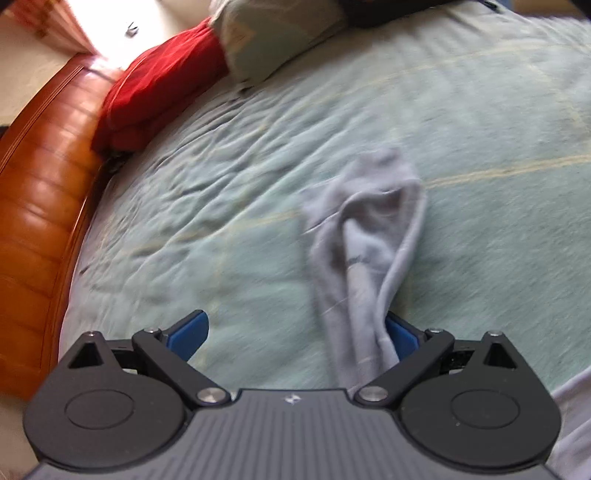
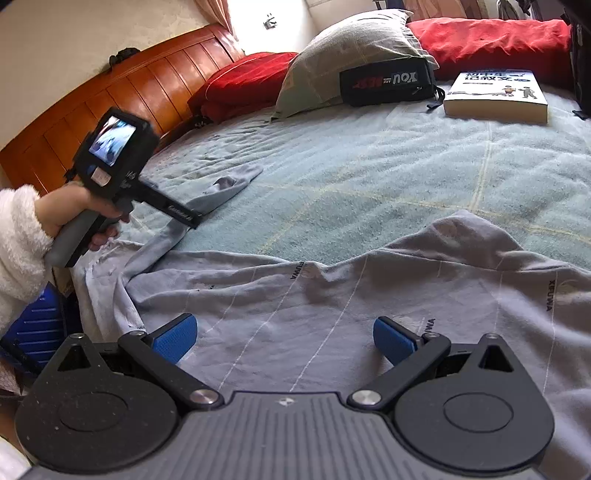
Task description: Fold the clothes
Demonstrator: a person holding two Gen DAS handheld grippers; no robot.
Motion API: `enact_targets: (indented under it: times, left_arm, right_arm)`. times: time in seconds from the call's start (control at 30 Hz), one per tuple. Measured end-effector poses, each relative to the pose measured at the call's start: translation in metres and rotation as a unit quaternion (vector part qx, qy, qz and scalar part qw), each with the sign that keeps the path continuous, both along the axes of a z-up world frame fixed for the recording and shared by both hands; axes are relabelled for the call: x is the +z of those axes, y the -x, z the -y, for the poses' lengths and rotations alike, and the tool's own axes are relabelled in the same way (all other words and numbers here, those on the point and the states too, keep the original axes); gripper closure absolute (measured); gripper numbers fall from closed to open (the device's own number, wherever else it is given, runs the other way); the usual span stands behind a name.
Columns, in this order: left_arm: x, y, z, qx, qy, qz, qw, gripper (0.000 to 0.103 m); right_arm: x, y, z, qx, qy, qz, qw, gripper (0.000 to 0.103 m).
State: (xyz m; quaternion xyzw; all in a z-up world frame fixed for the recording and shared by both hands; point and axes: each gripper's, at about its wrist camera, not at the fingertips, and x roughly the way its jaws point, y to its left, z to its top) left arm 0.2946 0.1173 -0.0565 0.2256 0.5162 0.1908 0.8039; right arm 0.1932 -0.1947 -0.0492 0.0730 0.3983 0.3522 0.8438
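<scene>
Pale green bed [image 2: 369, 177] beneath grey shirt [image 2: 332, 295]; sleeve [image 1: 369, 240] draped against one blue pad of left gripper [image 1: 295, 332], spread wide, unclamped; right gripper [image 2: 284, 336] gaping above shirt body

A bed [image 2: 369, 173] under a pale green blanket fills the room, its wooden headboard [image 2: 122, 96] along the left, cream wall [image 2: 74, 33] behind, and bright daylight from a far curtained window [image 2: 240, 14].
</scene>
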Motion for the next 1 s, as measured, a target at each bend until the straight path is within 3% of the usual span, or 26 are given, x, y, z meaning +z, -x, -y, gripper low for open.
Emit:
enact_targets:
  times: [0.27,0.43,0.7,0.77,0.83,0.93,1.0]
  left_arm:
    - [0.033,0.035,-0.016,0.010,-0.026,0.049,0.9984,0.006]
    - [0.053,0.063,-0.029,0.007,-0.018,0.070,0.9974,0.006]
    - [0.054,0.112,-0.061,0.041,-0.033,0.074,0.9958,0.006]
    - [0.052,0.120,-0.070,0.053,-0.017,0.069,0.9960,0.006]
    - [0.055,0.127,-0.075,0.054,0.028,0.076,0.9953,0.006]
    - [0.061,0.122,-0.069,0.036,0.088,0.089,0.9915,0.006]
    - [0.060,0.110,-0.059,0.012,0.106,0.083,0.9909,0.006]
  right_arm:
    - [0.004,0.004,-0.006,0.004,0.006,0.007,1.000,0.000]
    - [0.006,0.007,-0.010,0.005,0.013,0.009,1.000,0.000]
    - [0.010,0.013,-0.021,0.015,0.023,0.015,1.000,0.000]
    - [0.010,0.015,-0.024,0.016,0.026,0.016,0.999,0.000]
    - [0.011,0.017,-0.028,0.018,0.028,0.018,0.999,0.000]
    - [0.012,0.020,-0.034,0.020,0.030,0.020,0.999,0.000]
    - [0.012,0.023,-0.038,0.022,0.033,0.021,0.999,0.000]
